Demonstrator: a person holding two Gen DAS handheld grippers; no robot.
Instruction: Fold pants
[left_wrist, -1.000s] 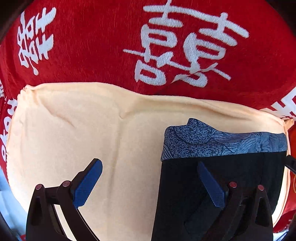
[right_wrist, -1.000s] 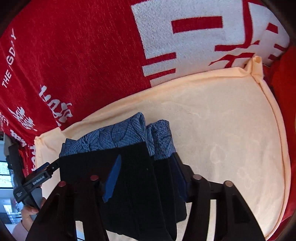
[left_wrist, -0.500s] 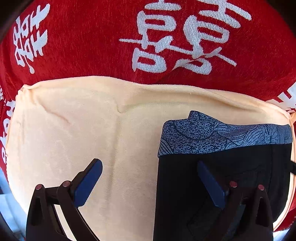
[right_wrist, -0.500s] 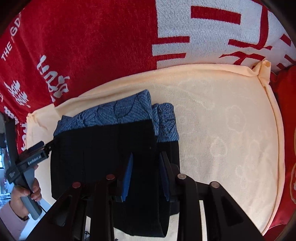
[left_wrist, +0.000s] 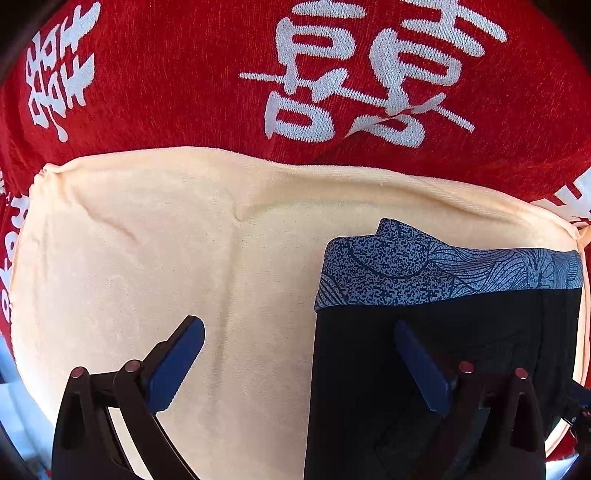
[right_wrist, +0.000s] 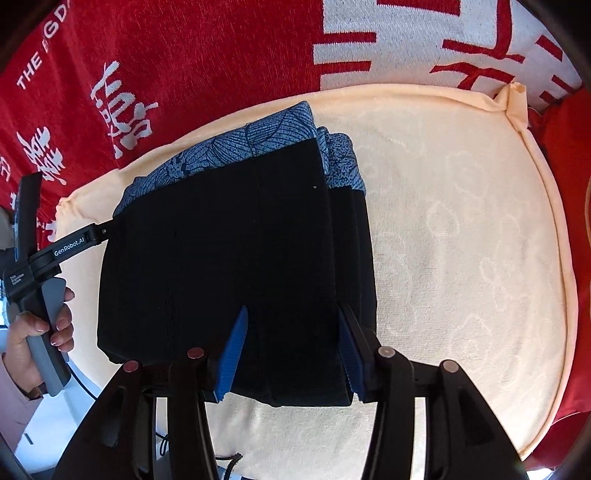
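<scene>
Now folded pants (right_wrist: 236, 251) between right claw (right_wrist: 291, 354) fingers (seemingly untouched).

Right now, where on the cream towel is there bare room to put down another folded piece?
In the right wrist view, the cream towel lies bare from the folded pants out to its hemmed edge beside the red blanket. In the left wrist view, it is bare beyond the pants' other side. The pants' own patch is crowded, with the left gripper and right gripper over it.
</scene>
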